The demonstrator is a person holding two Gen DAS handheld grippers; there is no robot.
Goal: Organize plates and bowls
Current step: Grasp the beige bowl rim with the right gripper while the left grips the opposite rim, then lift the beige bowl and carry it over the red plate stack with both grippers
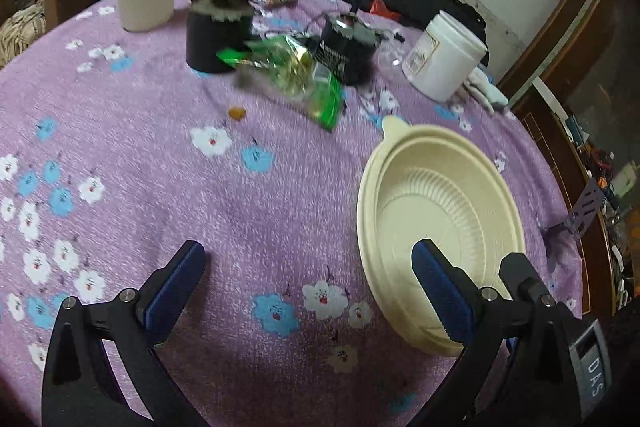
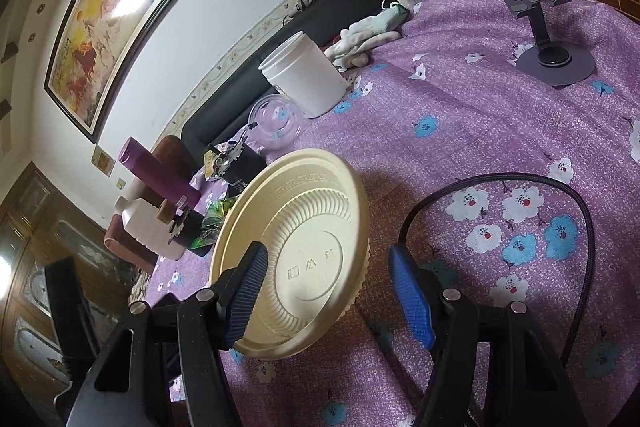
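The left gripper is spread wide over the purple floral tablecloth, grasping nothing. Its right finger overlaps the cream bowl, which lies just beside it on the cloth. The right gripper is likewise released, jaws apart with the bowl between them. Only the right wrist view shows a purple phone stand, black cable and clear bowl. The white tub appears in both.
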